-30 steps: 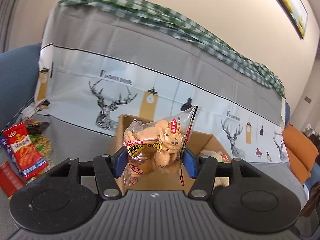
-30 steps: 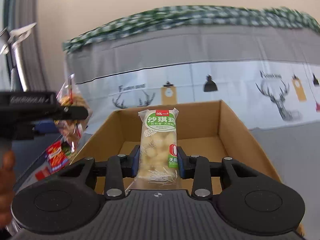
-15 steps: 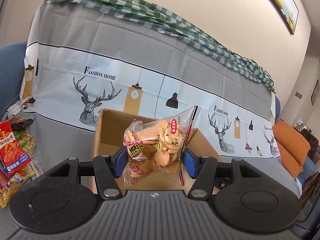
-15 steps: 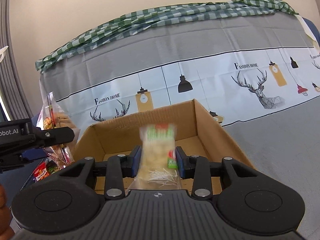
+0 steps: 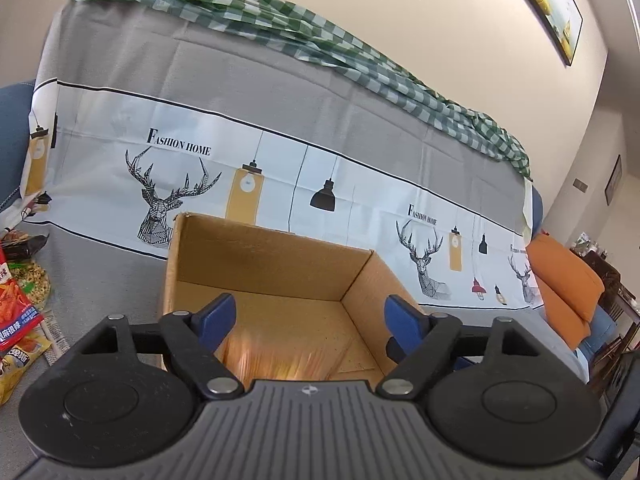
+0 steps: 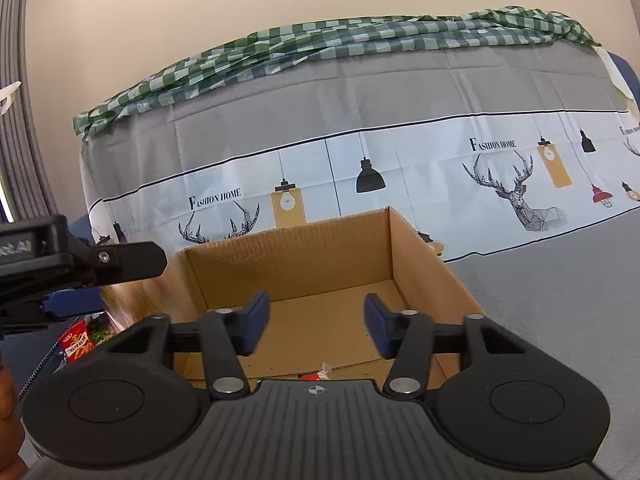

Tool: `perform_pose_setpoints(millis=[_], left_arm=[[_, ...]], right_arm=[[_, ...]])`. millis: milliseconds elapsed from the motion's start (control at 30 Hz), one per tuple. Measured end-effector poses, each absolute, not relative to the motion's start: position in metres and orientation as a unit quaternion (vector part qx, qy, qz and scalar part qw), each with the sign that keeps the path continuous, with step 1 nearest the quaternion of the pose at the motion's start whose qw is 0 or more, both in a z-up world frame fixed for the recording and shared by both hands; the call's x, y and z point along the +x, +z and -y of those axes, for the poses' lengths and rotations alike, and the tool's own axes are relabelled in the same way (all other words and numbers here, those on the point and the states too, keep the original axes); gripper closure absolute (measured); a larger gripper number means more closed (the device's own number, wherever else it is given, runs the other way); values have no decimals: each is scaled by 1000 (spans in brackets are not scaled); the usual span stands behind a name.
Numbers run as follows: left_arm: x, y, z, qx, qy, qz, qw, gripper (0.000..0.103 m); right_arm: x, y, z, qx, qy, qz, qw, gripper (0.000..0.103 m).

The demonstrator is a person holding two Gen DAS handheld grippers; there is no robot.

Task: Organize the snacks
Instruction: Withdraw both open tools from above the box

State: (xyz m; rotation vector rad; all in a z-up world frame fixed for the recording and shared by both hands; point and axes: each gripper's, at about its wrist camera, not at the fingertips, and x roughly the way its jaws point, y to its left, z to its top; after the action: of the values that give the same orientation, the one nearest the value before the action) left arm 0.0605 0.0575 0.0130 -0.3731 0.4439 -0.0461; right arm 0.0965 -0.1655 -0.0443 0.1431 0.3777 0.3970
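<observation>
An open cardboard box (image 5: 280,264) stands on the grey sofa seat right in front of both grippers. My left gripper (image 5: 309,312) hangs over its near left corner, its jaws opening and nothing pressed between the blue pads (image 5: 218,314). Below them a blurred orange streak, the cookie bag (image 5: 272,360), is dropping into the box. My right gripper (image 6: 316,314) is over the box (image 6: 320,264) too, jaws opening and empty. Only the crimped end of the pale snack packet (image 6: 322,372) shows on the box floor. The left gripper's finger (image 6: 120,260) reaches in from the left, with the falling cookie bag (image 6: 132,300) as a smear beneath it.
Several loose snack packets (image 5: 16,312) lie on the seat left of the box; a red one (image 6: 76,344) shows in the right wrist view. The deer-print cover (image 5: 280,140) rises behind the box. An orange cushion (image 5: 568,292) sits far right. A hand (image 6: 6,400) is at the lower left.
Both grippers have opened. The cookie bag left the left jaws and the pale snack packet left the right jaws, both dropping toward the box floor.
</observation>
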Motion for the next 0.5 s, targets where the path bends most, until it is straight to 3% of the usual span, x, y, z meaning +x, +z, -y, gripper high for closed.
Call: perform_pose_setpoints(millis=[500], left_arm=[[44,18,-86,-225,10,-195,955,23]], right_arm=[[94,-44,159,49,182,-179,966,39]])
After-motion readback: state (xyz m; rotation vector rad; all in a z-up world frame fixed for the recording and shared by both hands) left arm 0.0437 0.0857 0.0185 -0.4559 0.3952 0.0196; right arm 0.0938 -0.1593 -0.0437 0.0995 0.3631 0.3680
